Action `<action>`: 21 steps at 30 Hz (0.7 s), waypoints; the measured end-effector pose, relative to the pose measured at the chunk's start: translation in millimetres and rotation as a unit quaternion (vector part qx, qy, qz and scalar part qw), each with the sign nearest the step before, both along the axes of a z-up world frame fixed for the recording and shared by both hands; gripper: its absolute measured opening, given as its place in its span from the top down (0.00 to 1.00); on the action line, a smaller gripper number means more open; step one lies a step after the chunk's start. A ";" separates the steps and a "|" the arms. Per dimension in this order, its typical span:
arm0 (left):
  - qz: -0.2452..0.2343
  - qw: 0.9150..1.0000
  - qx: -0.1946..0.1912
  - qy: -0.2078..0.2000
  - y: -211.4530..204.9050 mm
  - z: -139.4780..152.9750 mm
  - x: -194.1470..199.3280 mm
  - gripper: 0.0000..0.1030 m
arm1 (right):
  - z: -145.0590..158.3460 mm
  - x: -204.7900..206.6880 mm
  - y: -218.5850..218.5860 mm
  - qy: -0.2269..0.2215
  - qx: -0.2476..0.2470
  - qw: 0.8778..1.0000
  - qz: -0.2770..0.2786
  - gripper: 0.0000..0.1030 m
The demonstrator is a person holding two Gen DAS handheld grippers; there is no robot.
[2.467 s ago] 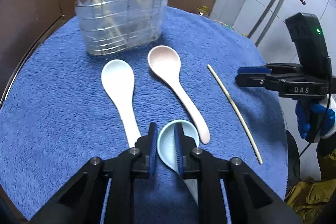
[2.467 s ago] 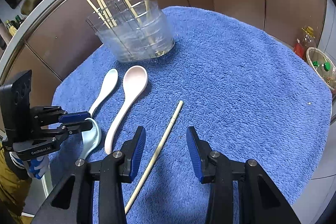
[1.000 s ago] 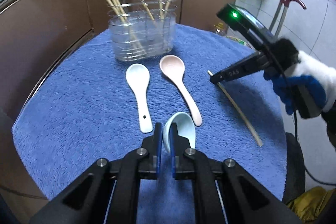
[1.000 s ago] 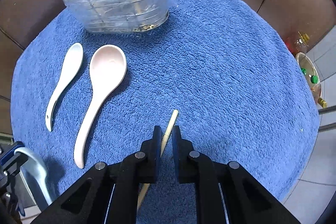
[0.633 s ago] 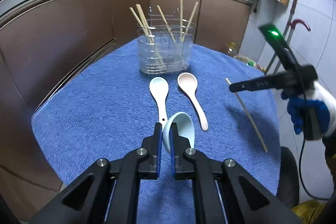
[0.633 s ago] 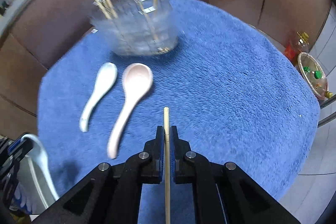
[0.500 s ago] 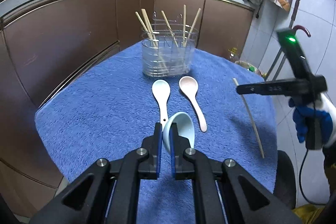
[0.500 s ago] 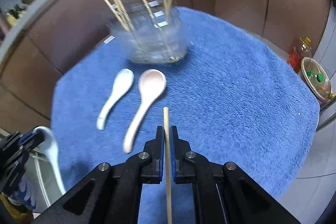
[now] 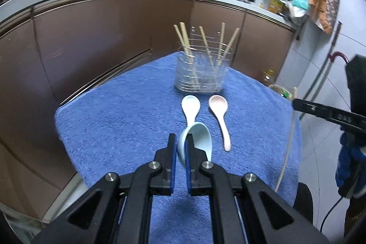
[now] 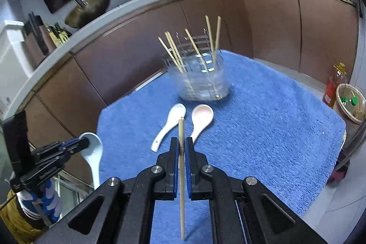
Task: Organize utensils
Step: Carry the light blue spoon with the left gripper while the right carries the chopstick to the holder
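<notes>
**Supervisor:** Report the left side first.

**Operator:** I have the left gripper (image 9: 181, 148) raised above the near edge of the blue towel (image 9: 128, 120) covering the worktop. Its jaws are clamped on the bowl rim of the pale blue spoon (image 9: 197, 137); the handle hangs below, clear of the towel.

**Supervisor:** What lies ahead of it?

**Operator:** On the towel I see a white spoon (image 9: 190, 108) and, just beside it to the right, a pink spoon (image 9: 219, 114). Both bowls point toward the clear utensil holder (image 9: 201, 74) at the far edge. Five chopsticks (image 9: 205, 45) stand tilted inside the holder.

**Supervisor:** And the right side?

**Operator:** I have the right gripper (image 10: 181, 150) lifted above the towel as well. Its jaws are closed on a single chopstick (image 10: 181, 175), held near its upper end. The stick's long end drops below the jaws, off the towel. The tip projects a short way forward, toward the holder.
</notes>
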State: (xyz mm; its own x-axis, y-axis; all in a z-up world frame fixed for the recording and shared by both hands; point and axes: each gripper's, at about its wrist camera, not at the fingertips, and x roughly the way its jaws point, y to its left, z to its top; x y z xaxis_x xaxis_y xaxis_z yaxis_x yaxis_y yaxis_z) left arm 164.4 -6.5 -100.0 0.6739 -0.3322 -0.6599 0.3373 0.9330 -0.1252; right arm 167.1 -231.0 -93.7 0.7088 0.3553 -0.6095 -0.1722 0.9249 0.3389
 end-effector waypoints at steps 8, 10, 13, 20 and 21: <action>0.024 0.999 0.013 -0.021 -10.8 9.4 -4.3 0.94 | 4.4 -3.4 -9.5 -0.039 0.026 0.999 0.010 0.95; 0.025 0.999 0.021 -0.027 -17.1 11.8 -2.3 0.94 | 6.8 -3.5 -12.8 -0.046 0.030 0.998 0.010 0.95; 0.025 0.999 0.027 -0.034 -23.9 15.2 4.5 0.94 | 10.5 -1.3 -17.1 -0.053 0.035 0.998 0.010 0.95; 0.038 0.996 0.042 -0.072 -37.8 38.4 28.2 0.94 | 30.7 15.2 -29.9 -0.085 0.041 0.995 0.005 0.95; 0.042 0.995 0.044 -0.082 -39.8 44.7 35.0 0.94 | 34.7 18.3 -30.5 -0.091 0.041 0.995 0.005 0.95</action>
